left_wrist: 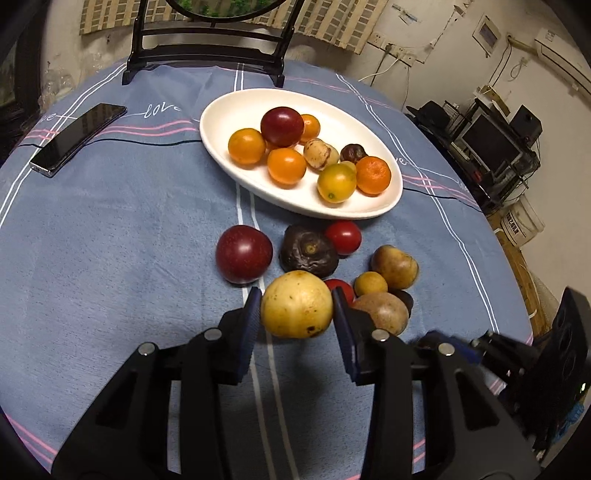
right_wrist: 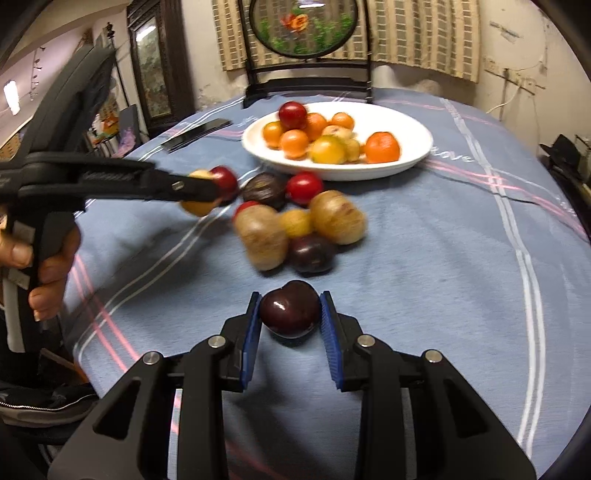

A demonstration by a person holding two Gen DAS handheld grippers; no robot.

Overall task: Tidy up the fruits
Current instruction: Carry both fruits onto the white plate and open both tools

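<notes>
My left gripper (left_wrist: pixel 297 308) is shut on a large yellow fruit (left_wrist: pixel 296 304) and holds it above the blue cloth; it also shows in the right wrist view (right_wrist: pixel 197 195) at the left. My right gripper (right_wrist: pixel 290 312) is shut on a dark purple plum (right_wrist: pixel 290 308) just above the cloth. A white oval plate (left_wrist: pixel 229 110) holds several oranges, a red plum (left_wrist: pixel 282 126) and other fruit. Loose fruit lies in front of the plate: a red plum (left_wrist: pixel 243 253), a dark wrinkled fruit (left_wrist: pixel 308 251), red tomatoes (left_wrist: pixel 343 236) and brownish-yellow fruits (left_wrist: pixel 394 266).
A black phone (left_wrist: pixel 79 138) lies at the far left of the table. A dark wooden stand (left_wrist: pixel 207 48) with a round embroidered screen (right_wrist: pixel 303 27) stands at the table's back edge. Shelves with a monitor (left_wrist: pixel 491 142) stand to the right.
</notes>
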